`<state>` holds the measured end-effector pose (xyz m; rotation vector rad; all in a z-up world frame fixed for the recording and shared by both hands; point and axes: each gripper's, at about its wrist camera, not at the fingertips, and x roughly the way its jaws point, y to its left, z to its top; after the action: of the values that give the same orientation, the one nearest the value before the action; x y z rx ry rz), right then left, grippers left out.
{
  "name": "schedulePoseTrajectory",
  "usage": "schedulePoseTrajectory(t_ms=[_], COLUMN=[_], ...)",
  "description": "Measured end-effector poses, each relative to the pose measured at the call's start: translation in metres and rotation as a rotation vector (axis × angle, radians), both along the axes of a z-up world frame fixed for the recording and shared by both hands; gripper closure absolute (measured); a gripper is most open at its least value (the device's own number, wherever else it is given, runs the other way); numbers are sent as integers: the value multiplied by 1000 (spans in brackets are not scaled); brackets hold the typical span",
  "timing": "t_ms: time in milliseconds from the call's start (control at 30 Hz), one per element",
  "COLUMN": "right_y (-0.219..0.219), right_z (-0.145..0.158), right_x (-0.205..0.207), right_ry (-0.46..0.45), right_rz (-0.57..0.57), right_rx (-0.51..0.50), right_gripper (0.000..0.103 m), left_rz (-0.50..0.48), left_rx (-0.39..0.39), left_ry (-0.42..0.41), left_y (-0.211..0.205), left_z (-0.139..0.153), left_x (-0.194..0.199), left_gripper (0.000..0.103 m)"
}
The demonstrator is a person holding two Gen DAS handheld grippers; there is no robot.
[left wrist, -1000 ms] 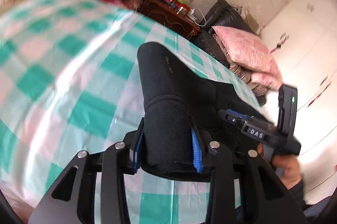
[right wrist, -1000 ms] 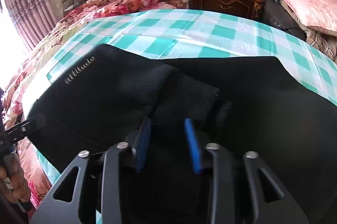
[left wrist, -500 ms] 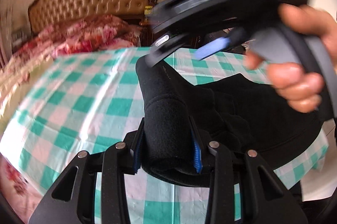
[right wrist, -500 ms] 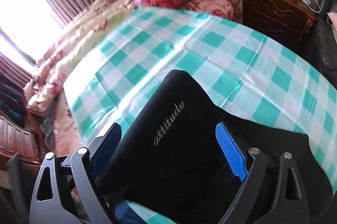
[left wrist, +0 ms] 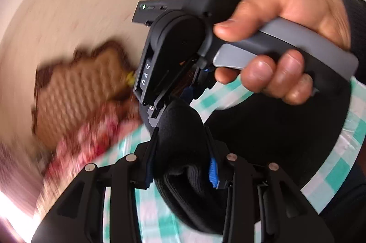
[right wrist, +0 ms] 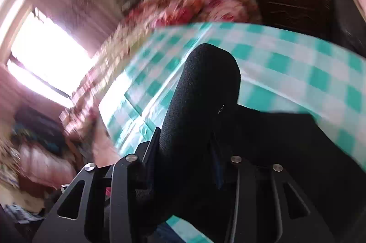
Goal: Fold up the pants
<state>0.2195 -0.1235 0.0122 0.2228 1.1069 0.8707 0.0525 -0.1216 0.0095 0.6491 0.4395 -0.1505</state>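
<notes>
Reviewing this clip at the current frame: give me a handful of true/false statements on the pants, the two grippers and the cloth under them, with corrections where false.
1. The left gripper has black pants bunched between its fingers. True.
2. The pants are light blue denim. False: they are black.
3. The cloth under the pants is a green and white check. True.
4. The right gripper has nothing between its fingers. False: its jaws are closing, with a roll of the pants between them.
5. In the left wrist view, a hand grips the other gripper's handle. True.
6. The pants lie flat and spread out. False: both grippers hold bunched fabric up off the cloth.
</notes>
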Motion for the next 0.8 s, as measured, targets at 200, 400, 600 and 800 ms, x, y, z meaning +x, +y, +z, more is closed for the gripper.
schedulePoseTrajectory(t_ms=[200, 400, 600, 800], right_y=[-151, -204, -194, -177], right_z=[-43, -123, -136, -126], right_x=[-17, -17, -16, -17], right_ry=[65, 160, 136, 82], right_rz=[-191, -282, -271, -275], right_rx=[134, 65, 58, -89], right_gripper=[68, 61, 42, 39], left_rz=[-215, -334, -340, -297], left_rx=[223, 399, 470, 481], left_ry=[-66, -74, -193, -178], left_y=[-127, -203, -189, -152], left_z=[-39, -126, -157, -160], left_x=[-14, -18, -26, -25], left_gripper=[67, 63, 24, 23])
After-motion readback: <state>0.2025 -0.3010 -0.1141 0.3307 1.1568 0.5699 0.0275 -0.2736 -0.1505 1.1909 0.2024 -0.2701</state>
